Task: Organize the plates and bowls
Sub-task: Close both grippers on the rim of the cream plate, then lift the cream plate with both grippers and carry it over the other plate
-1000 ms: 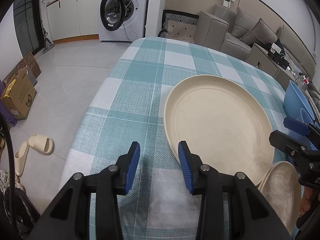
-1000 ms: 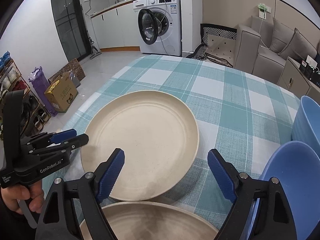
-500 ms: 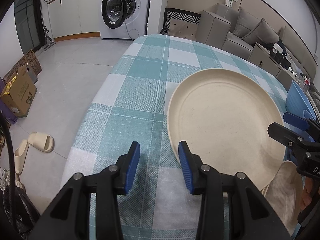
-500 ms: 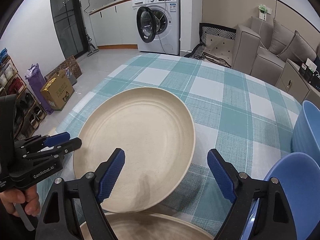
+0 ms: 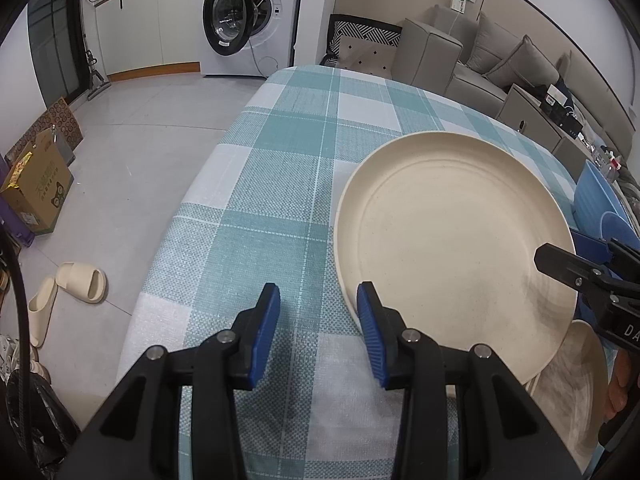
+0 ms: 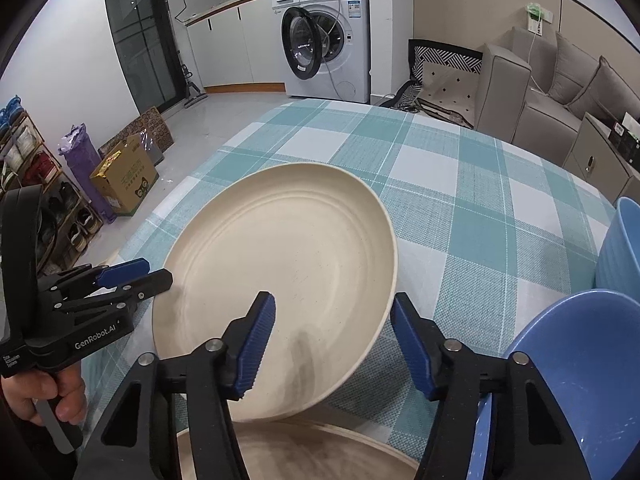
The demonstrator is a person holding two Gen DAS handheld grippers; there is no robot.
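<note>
Plate (image 6: 288, 280) sat tilted over the checked tablecloth (image 6: 460, 216), its near edge riding above a second plate (image 6: 296, 452) at 6 o'clock in your right wrist view. Looked like it was lifted on the side toward your left gripper (image 6: 160, 276), though I couldn't tell if that one was actually pinching the rim: from its own camera the fingers stood apart, with the right pad (image 5: 370, 332) touching or just beside the plate's (image 5: 452, 240) edge at 5 o'clock and the other pad over bare cloth (image 5: 280, 184).

Your right gripper (image 6: 334, 346) was spread wide, fingers straddling the near rim at 6 o'clock without closing on it.

Two blue bowls were off to your right: one (image 6: 576, 380) at 4 o'clock, right beside the right finger, and a taller one (image 6: 620, 248) at 3 o'clock behind it.

Background had a washer (image 6: 328, 36) with its door open at 12 o'clock, a sofa (image 6: 560, 92) at 2, and a cardboard box (image 6: 124, 180) on the floor at 9.
</note>
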